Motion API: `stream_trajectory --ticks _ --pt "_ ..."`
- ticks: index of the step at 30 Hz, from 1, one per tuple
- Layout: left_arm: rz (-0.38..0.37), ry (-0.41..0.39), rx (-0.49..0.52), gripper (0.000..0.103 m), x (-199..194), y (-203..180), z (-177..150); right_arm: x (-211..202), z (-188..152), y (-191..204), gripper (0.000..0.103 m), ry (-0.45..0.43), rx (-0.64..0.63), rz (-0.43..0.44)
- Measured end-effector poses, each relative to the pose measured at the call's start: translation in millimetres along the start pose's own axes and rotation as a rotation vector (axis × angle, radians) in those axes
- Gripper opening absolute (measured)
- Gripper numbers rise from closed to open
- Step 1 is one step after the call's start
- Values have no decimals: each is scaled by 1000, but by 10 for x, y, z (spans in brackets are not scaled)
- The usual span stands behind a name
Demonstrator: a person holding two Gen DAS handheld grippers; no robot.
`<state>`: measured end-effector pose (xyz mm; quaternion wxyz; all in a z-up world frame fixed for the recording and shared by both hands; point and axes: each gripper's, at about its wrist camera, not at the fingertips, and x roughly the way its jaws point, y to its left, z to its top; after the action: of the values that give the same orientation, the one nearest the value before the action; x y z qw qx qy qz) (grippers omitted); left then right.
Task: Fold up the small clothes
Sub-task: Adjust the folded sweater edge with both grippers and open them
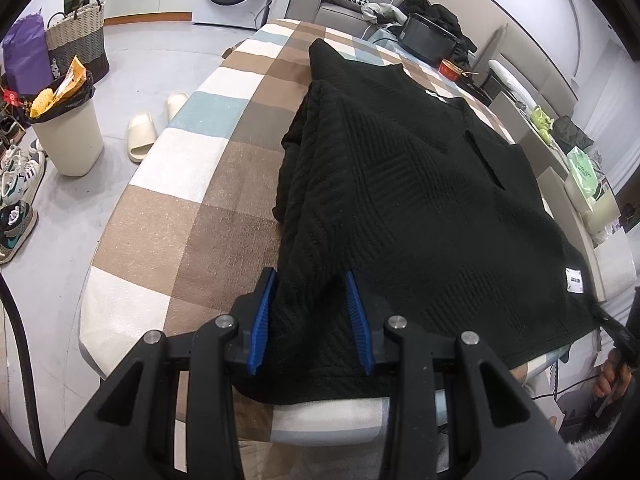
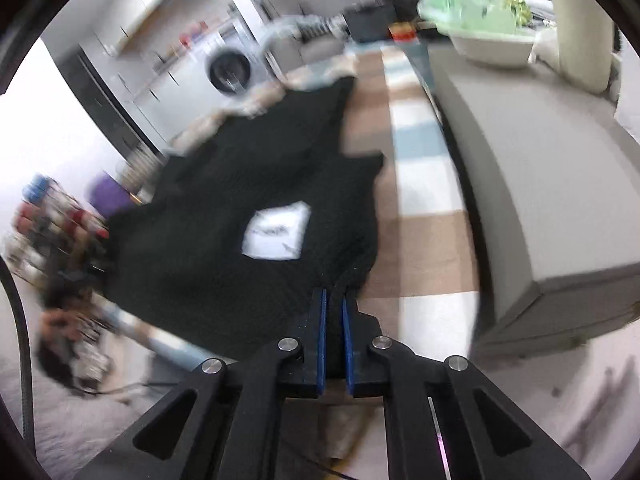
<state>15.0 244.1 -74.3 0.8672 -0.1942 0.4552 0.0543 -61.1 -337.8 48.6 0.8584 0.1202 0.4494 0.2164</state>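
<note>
covering the checked table (image 1: 168,208), a black sweater (image 1: 420,200); left tongs (image 1: 310,280) spread, right tongs (image 2: 334,300) pinching its edge.

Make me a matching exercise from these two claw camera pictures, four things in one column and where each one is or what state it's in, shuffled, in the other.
Things:
1. left claw
2. right claw
3. cream slippers
4. black sweater

States or places:
A. on the floor beside the checked blanket
B. spread out on the checked blanket
C. open, a fingertip on each side of a sweater fold
D. pinched shut on the sweater's edge

Pairs: 1-C, 2-D, 3-A, 4-B
</note>
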Motion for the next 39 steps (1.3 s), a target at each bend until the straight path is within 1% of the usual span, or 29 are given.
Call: stream_trajectory --ticks 1,2,3,4,7,8,9,10,11,12,15,19,21,24,27,30,33,35,38,39 --pt "-2 0 2 31 -6 4 -9 -107 -38 18 7 -31 9 76" --pt "-9 1 5 31 -8 4 -8 -176 -71 21 7 -55 16 120" --pt "-20 -1 4 31 -14 6 -7 -199 -103 10 7 -57 30 142" --pt "-32 -2 0 31 -22 9 -8 -181 -133 -3 7 -32 38 143" --pt "-53 0 0 31 -29 12 -8 -53 -174 -20 11 31 38 80" --pt "-58 -1 2 31 -34 11 -11 2 -173 -38 15 47 40 49" --pt "-61 -3 1 31 -38 13 -14 52 -165 -68 22 58 51 24" --pt "-65 -3 0 31 -40 16 -18 95 -145 -104 26 69 67 10" --pt "-63 -3 -2 31 -43 19 -23 131 -108 -138 37 73 78 -5" --pt "-61 -6 -4 31 -49 21 -22 149 -71 -183 42 69 87 -16" --pt "-67 -27 -13 31 -90 22 -7 171 71 -198 43 28 82 -19" --pt "-119 -66 -26 31 -115 4 71 249 285 -249 45 -25 91 -10" --pt "-106 -78 -18 31 -83 -32 135 337 375 -275 45 -29 109 -5" --pt "-100 -72 -18 31 -7 -52 213 466 485 -259 45 -24 113 1" --pt "-94 -68 -19 31 24 -56 259 535 505 -213 45 -8 97 5" --pt "-104 -63 -14 31 5 -42 253 477 463 -161 45 -1 69 5" --pt "-114 -53 -8 31 -42 -39 211 404 422 -93 45 6 39 37" --pt "-138 -51 -9 31 -88 -48 174 392 409 -73 45 11 21 50" --pt "-174 -60 6 31 -149 -105 132 417 400 -85 45 20 17 49" --pt "-174 -62 9 31 -150 -115 127 431 402 -102 45 22 20 44"
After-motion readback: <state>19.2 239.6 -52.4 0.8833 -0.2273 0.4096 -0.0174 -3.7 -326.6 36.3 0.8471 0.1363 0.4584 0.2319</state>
